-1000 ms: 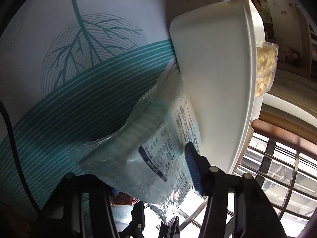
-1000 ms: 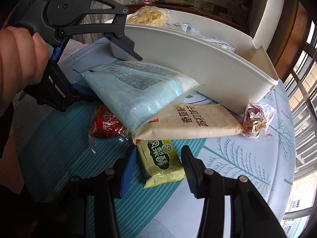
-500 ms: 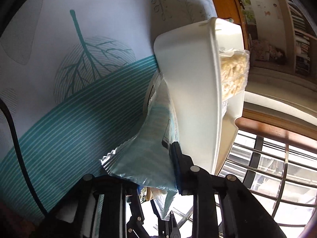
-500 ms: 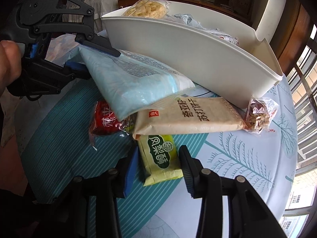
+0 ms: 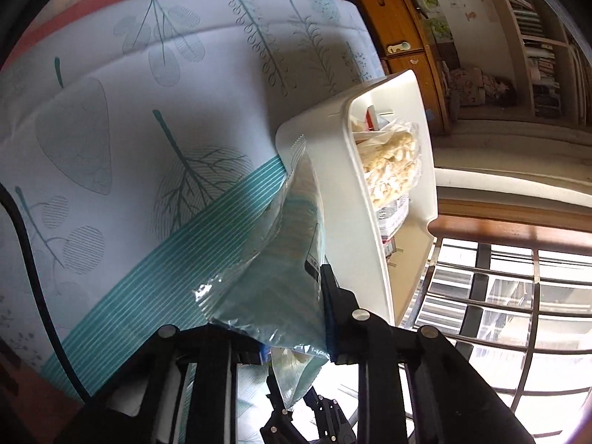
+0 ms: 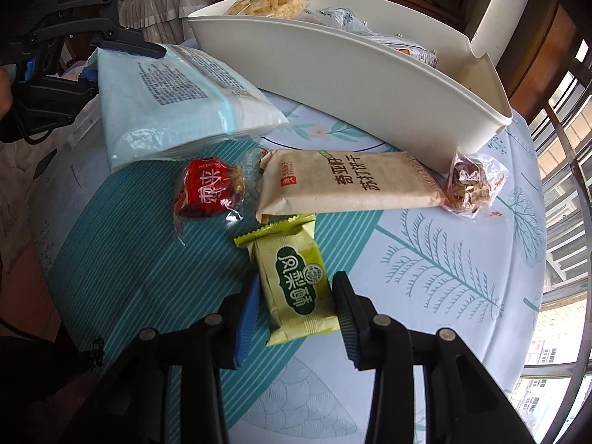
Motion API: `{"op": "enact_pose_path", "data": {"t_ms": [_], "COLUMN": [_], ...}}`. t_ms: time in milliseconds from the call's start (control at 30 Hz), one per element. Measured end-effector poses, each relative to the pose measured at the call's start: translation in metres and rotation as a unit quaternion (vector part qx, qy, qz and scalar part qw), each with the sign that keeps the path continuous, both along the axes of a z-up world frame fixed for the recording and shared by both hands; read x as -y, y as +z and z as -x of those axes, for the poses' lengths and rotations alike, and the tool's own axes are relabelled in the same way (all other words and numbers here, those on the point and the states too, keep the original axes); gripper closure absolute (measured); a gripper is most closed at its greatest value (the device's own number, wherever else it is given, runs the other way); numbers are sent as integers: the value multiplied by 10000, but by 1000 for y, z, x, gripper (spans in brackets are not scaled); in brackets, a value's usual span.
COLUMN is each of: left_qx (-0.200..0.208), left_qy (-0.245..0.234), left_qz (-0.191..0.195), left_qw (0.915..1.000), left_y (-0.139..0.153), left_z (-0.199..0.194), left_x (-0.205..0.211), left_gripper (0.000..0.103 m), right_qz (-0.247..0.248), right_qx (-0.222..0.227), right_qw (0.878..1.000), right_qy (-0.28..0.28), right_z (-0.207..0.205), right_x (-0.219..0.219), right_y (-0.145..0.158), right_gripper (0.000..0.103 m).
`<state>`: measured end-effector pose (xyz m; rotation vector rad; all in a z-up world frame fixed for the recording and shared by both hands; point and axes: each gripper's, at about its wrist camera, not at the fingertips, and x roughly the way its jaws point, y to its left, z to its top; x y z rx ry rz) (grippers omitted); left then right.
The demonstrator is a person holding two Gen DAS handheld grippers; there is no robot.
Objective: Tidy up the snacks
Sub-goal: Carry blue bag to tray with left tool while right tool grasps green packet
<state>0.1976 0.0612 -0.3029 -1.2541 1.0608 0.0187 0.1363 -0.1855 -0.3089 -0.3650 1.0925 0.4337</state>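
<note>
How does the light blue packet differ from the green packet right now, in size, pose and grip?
The light blue packet is the larger of the two; the green packet is small. The light blue packet hangs clear of the tablecloth, tilted; the green packet lies flat on it. The left gripper is shut on the light blue packet's end; the right gripper straddles the green packet, jaws not visibly pressing. Both are sealed snacks outside the white bin.

White bin (image 6: 370, 85) wall blocks beyond; bare tablecloth (image 6: 444, 296) rightward lies open.
</note>
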Motion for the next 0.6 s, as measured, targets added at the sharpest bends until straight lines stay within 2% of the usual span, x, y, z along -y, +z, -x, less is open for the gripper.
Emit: {"op": "enact_pose_path", "data": {"t_ms": [400, 500, 600], "left_qx": [685, 1005, 1409], "left_qy": [-530, -699, -894], "left_qz": [-493, -697, -971], "left_qw": [9950, 9900, 9812], "left_y": [68, 88, 112], "left_z": [8, 4, -5], "left_x": [-19, -23, -23], "left_gripper": [84, 84, 84], "right_qz": [-29, -126, -190], "right_qx": [165, 330, 490], "right_qw": [9998, 9994, 9986], "right_qy": [-77, -67, -109], "right_z": [19, 24, 21], "right_x": [7, 5, 4], "right_y": [39, 56, 71], "right_gripper": [63, 63, 63]}}
